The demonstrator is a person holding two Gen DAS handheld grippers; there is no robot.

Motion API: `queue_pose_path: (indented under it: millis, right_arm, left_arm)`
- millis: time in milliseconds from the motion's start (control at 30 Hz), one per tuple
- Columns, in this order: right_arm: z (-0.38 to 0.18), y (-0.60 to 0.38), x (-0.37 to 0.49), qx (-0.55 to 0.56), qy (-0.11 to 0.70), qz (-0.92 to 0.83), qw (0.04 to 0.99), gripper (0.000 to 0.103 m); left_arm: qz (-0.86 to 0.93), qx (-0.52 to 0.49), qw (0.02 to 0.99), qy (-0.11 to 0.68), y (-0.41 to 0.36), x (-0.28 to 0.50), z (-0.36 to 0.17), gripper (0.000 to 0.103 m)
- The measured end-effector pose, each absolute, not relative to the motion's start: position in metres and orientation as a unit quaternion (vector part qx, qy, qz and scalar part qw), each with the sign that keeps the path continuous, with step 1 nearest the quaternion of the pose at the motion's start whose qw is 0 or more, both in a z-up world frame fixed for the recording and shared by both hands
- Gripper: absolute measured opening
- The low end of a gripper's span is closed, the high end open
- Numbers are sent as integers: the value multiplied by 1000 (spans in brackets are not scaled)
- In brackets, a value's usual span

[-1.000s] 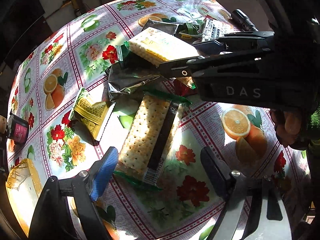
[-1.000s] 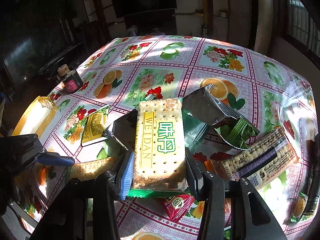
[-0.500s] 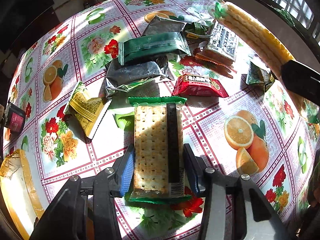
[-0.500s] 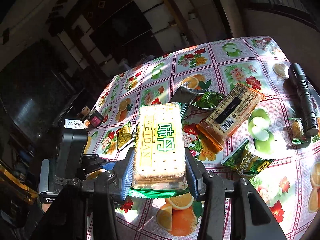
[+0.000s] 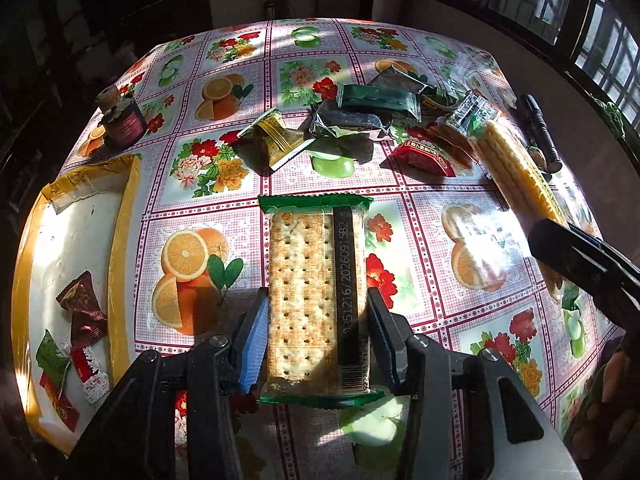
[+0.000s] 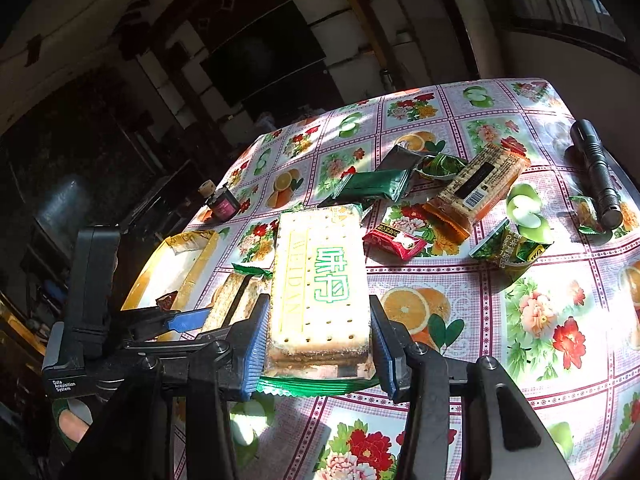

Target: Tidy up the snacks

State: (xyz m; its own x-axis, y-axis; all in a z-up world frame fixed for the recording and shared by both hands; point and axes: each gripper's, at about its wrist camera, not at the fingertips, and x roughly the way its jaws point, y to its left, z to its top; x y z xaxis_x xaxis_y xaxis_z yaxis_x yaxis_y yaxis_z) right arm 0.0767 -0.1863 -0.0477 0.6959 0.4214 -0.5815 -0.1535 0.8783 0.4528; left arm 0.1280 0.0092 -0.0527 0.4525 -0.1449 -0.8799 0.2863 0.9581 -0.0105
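My left gripper (image 5: 316,340) is shut on a green-edged cracker pack (image 5: 308,280), held barcode side up above the flowered tablecloth (image 5: 200,224). My right gripper (image 6: 318,340) is shut on a second cracker pack (image 6: 320,276) printed WEIDAN, also off the table. In the left wrist view that second pack (image 5: 516,176) shows edge-on at the right, in the right gripper (image 5: 544,240). In the right wrist view the left gripper (image 6: 208,314) and its pack (image 6: 236,300) hang beside a yellow-rimmed tray (image 6: 196,264). The tray (image 5: 124,220) holds several small wrapped candies (image 5: 80,320).
Loose snacks lie at the far side: a yellow packet (image 5: 276,142), a dark green pack (image 5: 378,100), a silver wrapper (image 5: 348,122), a red packet (image 5: 424,156) and an orange cracker pack (image 6: 476,188). A black flashlight (image 6: 598,172) lies far right. A small dark jar (image 5: 122,120) stands far left.
The left gripper closed on the cracker pack lying on the table and lifted it, moving toward the tray. The right gripper carried its WEIDAN pack up and away from the snack pile.
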Motion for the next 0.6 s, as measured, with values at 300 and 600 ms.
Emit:
queue_pose_path:
  millis: [300,600]
  right_arm:
    - [-53,-162,64,187,360,185,895,49]
    - [-55,-134,59,183,370,212,886,49]
  left_arm:
    - [-16,53,868,493,51,104,-41,45]
    - [46,44,877,476,83,94,-35,45]
